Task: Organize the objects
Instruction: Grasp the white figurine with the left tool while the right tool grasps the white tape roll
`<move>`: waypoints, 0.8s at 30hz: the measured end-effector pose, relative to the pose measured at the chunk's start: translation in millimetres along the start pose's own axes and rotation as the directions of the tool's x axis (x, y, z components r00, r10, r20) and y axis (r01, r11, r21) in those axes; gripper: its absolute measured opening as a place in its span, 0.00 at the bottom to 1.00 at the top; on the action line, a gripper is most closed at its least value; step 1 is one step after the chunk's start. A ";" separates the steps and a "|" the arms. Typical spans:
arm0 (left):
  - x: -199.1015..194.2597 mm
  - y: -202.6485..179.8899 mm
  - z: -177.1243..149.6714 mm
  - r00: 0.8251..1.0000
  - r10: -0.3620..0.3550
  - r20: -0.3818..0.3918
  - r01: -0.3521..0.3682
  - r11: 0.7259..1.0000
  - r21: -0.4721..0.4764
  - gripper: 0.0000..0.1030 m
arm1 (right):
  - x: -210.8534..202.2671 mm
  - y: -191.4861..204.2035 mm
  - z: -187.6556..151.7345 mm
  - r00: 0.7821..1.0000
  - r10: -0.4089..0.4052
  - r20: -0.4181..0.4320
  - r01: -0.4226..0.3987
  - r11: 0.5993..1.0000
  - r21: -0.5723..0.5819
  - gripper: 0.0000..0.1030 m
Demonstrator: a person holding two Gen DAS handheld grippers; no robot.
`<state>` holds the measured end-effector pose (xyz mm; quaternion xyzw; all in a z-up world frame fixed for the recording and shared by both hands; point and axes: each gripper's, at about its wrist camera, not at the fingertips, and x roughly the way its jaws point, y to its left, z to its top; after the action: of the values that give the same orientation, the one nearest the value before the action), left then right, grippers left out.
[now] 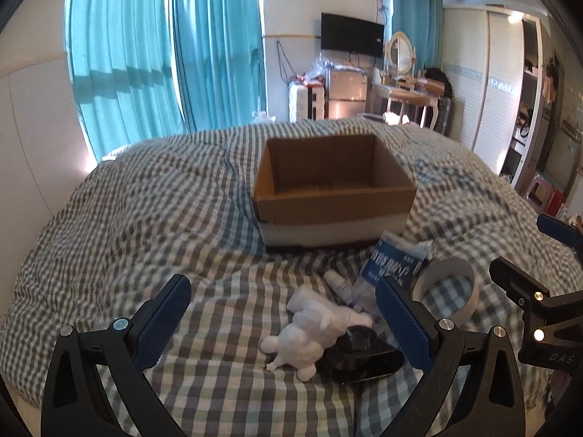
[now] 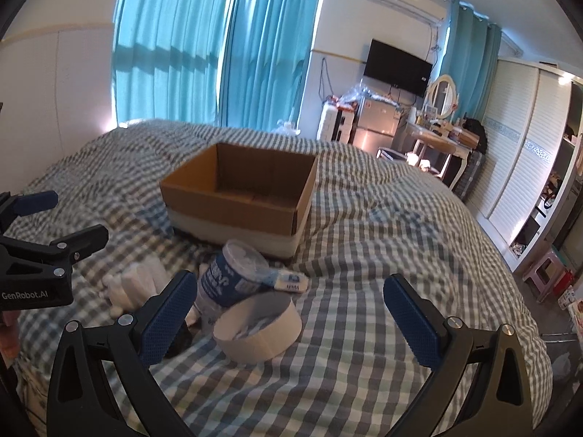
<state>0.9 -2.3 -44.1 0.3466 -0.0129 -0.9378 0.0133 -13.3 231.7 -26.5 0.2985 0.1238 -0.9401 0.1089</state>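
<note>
An open cardboard box [image 1: 333, 196] stands on the checked bed, also in the right wrist view [image 2: 238, 202]; it looks empty. In front of it lies a pile: a white toy dog [image 1: 309, 335], a black object [image 1: 360, 358], a small white bottle [image 1: 337, 284], a blue-and-white packet [image 1: 395, 260] [image 2: 229, 273] and a roll of white tape [image 1: 450, 289] [image 2: 258, 327]. My left gripper [image 1: 282, 318] is open just above the toy dog. My right gripper [image 2: 291, 315] is open over the tape roll. Each gripper shows at the edge of the other's view.
The checked duvet [image 1: 145, 218] covers the whole bed. Blue curtains [image 1: 164, 54] hang behind it. A fridge [image 1: 346, 93], a dressing table [image 1: 404, 94] and a white wardrobe [image 1: 484, 83] stand at the far right.
</note>
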 end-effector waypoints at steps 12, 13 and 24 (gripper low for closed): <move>52.1 -5.8 -33.5 0.985 -0.010 -0.171 0.015 0.999 0.028 1.00 | 59.2 19.7 -41.0 0.983 0.018 -0.181 -0.032 0.997 -0.076 0.99; 54.0 -6.3 -34.7 0.984 -0.014 -0.177 0.020 0.999 0.030 1.00 | 61.9 21.8 -43.0 0.982 0.010 -0.188 -0.026 0.996 -0.086 0.99; 75.8 -9.2 -39.3 0.974 -0.020 -0.227 0.030 0.999 0.044 0.98 | 74.9 32.9 -44.9 0.976 0.010 -0.217 -0.038 0.991 -0.126 0.84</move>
<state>-31.3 3.8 -123.5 0.4517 -0.0292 -0.8917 -0.0053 -39.9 204.1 -111.6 0.3928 0.1918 -0.8906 0.1252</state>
